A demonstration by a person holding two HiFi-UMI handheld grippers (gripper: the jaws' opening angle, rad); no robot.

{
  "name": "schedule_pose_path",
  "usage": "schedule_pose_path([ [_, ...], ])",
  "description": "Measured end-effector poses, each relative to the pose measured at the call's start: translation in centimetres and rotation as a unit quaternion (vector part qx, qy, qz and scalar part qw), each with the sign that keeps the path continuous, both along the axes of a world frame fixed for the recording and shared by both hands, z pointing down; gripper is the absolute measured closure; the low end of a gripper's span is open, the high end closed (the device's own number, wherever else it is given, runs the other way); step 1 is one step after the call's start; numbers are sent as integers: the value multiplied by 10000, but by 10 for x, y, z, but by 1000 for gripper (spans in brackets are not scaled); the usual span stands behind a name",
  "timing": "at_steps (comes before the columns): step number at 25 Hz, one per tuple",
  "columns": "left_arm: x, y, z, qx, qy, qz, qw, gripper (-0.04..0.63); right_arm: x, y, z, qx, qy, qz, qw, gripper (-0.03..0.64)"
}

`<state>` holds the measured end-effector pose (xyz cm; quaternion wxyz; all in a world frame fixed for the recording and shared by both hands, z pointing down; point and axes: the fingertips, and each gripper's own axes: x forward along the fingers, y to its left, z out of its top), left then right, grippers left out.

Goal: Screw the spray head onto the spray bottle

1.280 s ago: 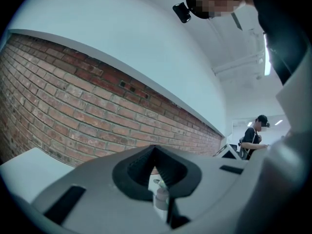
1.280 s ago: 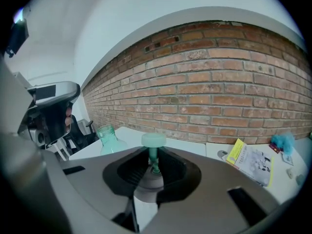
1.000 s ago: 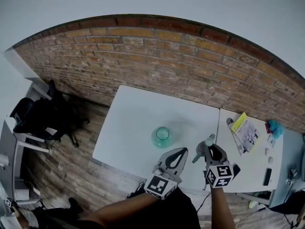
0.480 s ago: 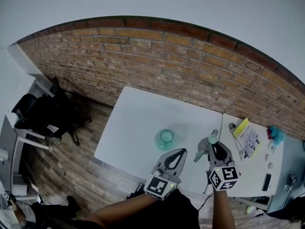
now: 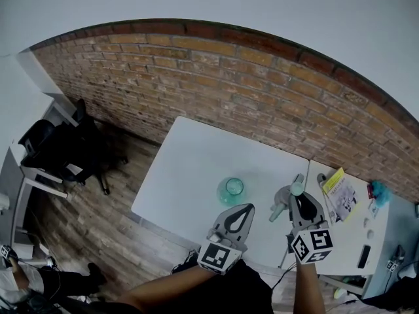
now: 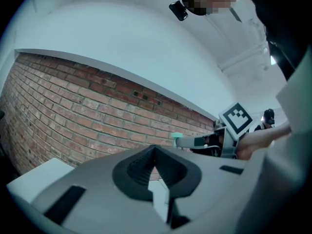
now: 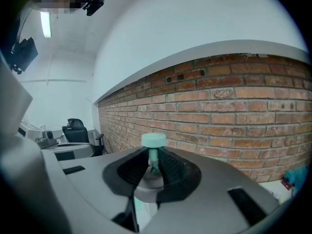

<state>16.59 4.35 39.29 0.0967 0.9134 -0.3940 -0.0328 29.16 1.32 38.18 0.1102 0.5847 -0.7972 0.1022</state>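
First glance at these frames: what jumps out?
The right gripper is clamped on a teal-topped spray head, held over the near edge of the white table. The teal spray bottle stands uncapped mid-table, just ahead of the shut, empty left gripper. A red brick wall fills the background.

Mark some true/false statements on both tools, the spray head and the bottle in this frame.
1. The right tool grips the spray head. True.
2. The left tool is clamped on a part. False: it is shut with nothing between its jaws.
3. The spray bottle stands on the white table with no head on it. True.
4. The spray head is already screwed onto the spray bottle. False: it is held apart from the bottle, to its right in the head view.
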Motion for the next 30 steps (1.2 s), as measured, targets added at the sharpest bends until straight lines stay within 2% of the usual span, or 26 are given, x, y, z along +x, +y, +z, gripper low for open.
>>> schedule_pose_path([
  [6,-15,-2,-5,3,58,-170,9998,594,-14,-5,-13,58,58,-100,9999,551],
  [9,-23,-4,-5,203,-163,-180,9995,594,-22,-8,-25,165,71,-163,9997,551],
  [12,-33,-6,-4,-20,31,-343,9994,594,-33,-12,-39,301,170,-282,9990,551],
  [21,-56,-10,-7,-84,123,-574,9982,594,-60,-18,-63,395,115,-460,9981,551],
  [30,-67,-12,-4,-108,104,-619,9980,594,-71,-20,-83,571,87,-500,9971,551],
])
